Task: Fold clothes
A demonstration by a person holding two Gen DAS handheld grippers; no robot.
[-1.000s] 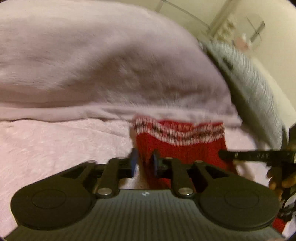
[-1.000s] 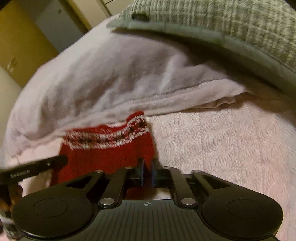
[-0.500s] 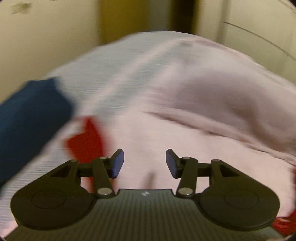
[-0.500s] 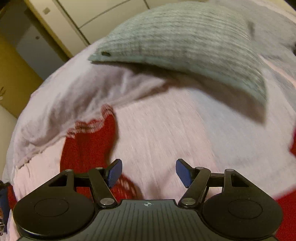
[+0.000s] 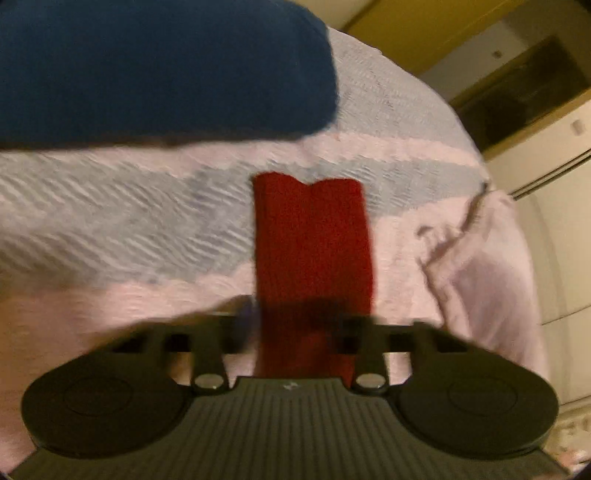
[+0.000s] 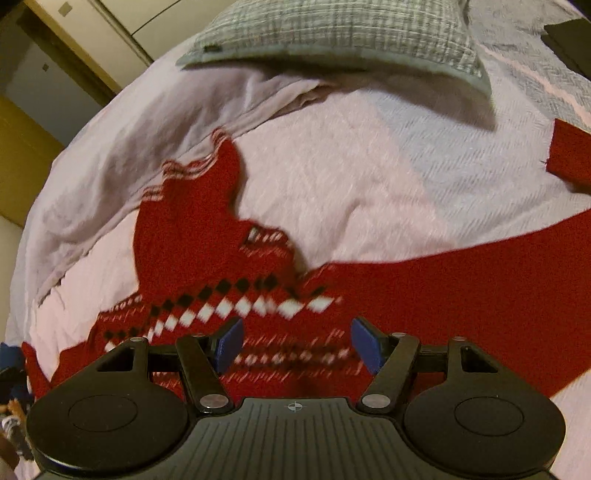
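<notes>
A red knitted sweater [image 6: 229,266] with a black-and-white diamond band lies spread on the bed, its hem crumpled toward the pink blanket. One red sleeve [image 5: 314,243] stretches straight away from my left gripper [image 5: 299,325], whose blurred jaws stand open on either side of the sleeve's near end. My right gripper [image 6: 295,343] is open and empty, hovering just above the patterned chest. The same sleeve's far end shows at the right edge of the right wrist view [image 6: 569,155].
A grey plaid pillow [image 6: 332,33] lies at the head of the bed. A crumpled pale pink blanket [image 6: 122,147] lies beside the sweater. A dark blue garment [image 5: 147,66] fills the upper left of the left wrist view. Wardrobe doors [image 5: 554,229] stand beyond the bed.
Both grippers let go of the sweater's hem and opened. The left swung round to the sleeve; the right pulled back over the sweater's chest.
</notes>
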